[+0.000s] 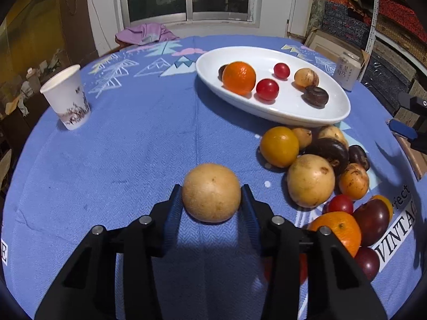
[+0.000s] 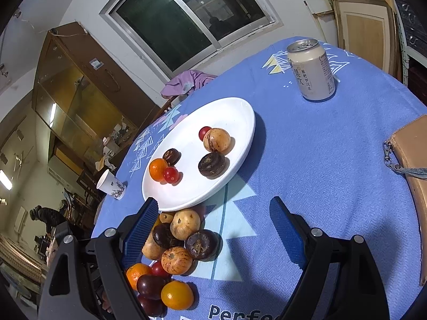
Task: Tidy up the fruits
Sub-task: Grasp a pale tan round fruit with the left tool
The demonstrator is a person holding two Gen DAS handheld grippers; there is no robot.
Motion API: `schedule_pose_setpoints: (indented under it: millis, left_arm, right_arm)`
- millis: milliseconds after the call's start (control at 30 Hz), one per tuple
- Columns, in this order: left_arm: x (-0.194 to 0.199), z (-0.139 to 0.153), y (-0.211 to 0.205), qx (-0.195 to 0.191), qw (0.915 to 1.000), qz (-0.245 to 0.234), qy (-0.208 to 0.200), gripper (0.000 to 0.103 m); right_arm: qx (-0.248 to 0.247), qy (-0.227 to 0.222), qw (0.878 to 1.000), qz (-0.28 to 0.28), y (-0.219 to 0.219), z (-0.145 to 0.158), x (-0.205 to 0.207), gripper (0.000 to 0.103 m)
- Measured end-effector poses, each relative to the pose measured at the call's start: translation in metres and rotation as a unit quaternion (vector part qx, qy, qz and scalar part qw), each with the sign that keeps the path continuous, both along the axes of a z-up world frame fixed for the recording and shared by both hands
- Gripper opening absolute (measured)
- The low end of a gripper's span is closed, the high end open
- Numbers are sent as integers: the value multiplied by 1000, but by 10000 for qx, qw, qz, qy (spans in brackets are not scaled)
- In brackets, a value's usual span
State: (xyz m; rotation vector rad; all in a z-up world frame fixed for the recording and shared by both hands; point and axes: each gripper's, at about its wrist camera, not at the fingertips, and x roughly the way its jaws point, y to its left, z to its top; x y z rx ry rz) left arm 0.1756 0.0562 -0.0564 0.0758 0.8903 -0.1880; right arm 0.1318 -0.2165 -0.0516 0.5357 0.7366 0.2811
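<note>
Now the left gripper (image 1: 212, 194) clasps a round, tan, firm-skinned fruit (image 1: 211, 192) across its widest girth. Smooth and probably rollable, it wants centred pads. The right gripper (image 2: 213, 218) gapes empty.

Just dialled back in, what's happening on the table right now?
Fruit is being sorted onto the white plate, which already holds six pieces. The left claw has its pads against the sides of a round tan fruit that sits apart from the rest on the blue tablecloth. The right claw hangs open and empty beside the pile of loose fruit just short of the plate. A paper cup and a can stand off to the sides.
</note>
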Motion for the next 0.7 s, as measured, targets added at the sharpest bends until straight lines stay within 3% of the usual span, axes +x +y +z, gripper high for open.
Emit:
schedule_pose_setpoints:
  millis: [267,333,467,700]
  left_arm:
    - [2,6,18,-250,9992,322,-3,43]
    - [2,6,18,-201,9991,379,-14,43]
    - [3,5,16,-148,9993,355,21,43]
    - [3,4,12,-85,9994,338,37,43]
  right_arm:
    - [-698,18,9954,651,31,1,-1,84]
    - [-784,147,9935,806,38,-4,1,77]
    - [-1064,311,9886,1014,48,-12,2,53]
    - [-1775,275,9757,1257,73,-24,-1,53]
